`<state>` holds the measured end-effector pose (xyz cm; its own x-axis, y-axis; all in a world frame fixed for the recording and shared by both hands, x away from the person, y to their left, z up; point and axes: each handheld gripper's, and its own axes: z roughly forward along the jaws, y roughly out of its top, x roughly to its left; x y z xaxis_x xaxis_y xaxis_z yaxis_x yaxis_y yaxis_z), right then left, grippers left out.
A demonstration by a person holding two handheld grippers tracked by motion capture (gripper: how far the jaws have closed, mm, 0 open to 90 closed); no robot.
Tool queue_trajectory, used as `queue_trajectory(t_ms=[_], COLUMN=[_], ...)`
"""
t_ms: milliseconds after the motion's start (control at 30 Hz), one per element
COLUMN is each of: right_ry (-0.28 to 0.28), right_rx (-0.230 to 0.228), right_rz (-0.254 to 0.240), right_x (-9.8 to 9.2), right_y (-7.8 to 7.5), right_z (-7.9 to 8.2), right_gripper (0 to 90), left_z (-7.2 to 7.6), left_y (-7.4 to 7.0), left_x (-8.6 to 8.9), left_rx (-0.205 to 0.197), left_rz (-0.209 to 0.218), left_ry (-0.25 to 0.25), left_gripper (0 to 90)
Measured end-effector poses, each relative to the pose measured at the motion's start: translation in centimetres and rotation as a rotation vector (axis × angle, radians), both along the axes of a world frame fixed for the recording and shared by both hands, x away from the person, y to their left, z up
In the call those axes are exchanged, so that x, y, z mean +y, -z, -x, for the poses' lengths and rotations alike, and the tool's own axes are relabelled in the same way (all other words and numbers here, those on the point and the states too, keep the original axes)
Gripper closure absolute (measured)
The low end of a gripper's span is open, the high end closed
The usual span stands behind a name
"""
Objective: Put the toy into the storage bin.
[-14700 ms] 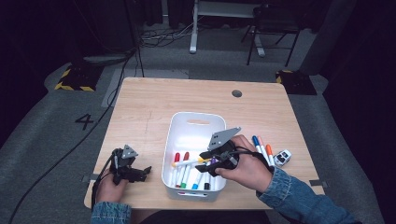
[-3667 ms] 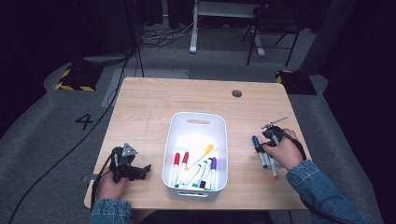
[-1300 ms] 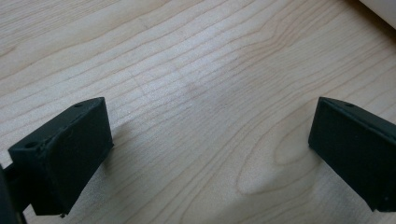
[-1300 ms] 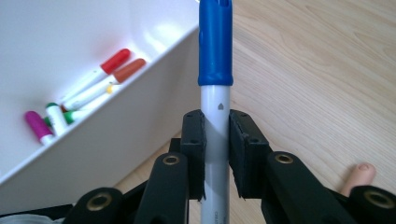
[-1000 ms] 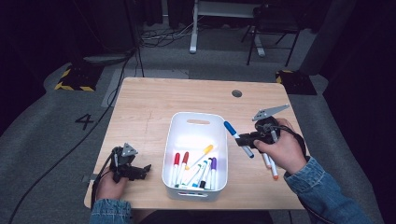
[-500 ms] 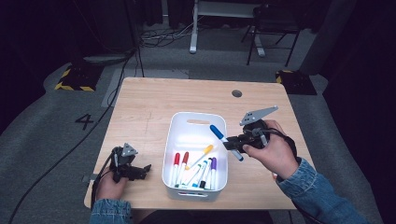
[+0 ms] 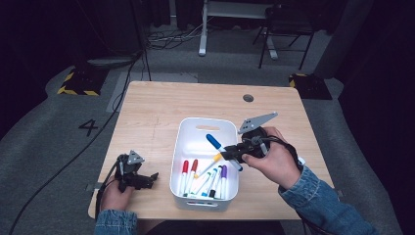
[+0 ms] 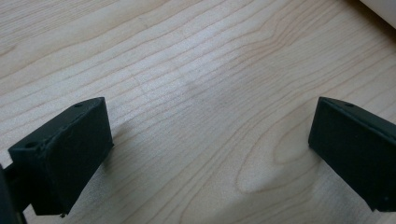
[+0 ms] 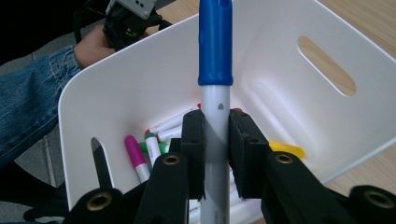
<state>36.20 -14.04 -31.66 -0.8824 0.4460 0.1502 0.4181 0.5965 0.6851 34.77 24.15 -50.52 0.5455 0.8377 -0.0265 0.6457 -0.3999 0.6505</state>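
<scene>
A blue marker point(image 9: 215, 70) is clamped in the right gripper point(image 9: 215, 140) above the white bin point(image 7: 195, 128), while the left gripper point(image 8: 205, 140) is held open on the table point(image 8: 196, 70).

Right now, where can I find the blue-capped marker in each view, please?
High view: the blue-capped marker is right of centre, held by the right tool over the white bin.
Left gripper view: not in it.
Right gripper view: centre, upright between the jaws.
Shared landmark: the bin.
</scene>
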Motion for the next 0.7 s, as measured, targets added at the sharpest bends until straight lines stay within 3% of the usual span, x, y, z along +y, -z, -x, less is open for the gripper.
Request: queue_trajectory(t_ms=[300, 700], right_ry=[-0.051, -0.070], right_rx=[0.007, 0.007], right_rz=[-0.002, 0.082], right_x=[1.6, 2.4], right_y=[0.6, 2.3], right_z=[0.1, 0.7], right_gripper=[77.4, 77.5], left_z=[0.2, 0.2], left_y=[0.1, 0.0], left_x=[-0.1, -0.1], left_rx=[-0.011, -0.011], left_rz=[0.004, 0.002], left_ry=[-0.025, -0.023], left_gripper=[0.0, 0.0])
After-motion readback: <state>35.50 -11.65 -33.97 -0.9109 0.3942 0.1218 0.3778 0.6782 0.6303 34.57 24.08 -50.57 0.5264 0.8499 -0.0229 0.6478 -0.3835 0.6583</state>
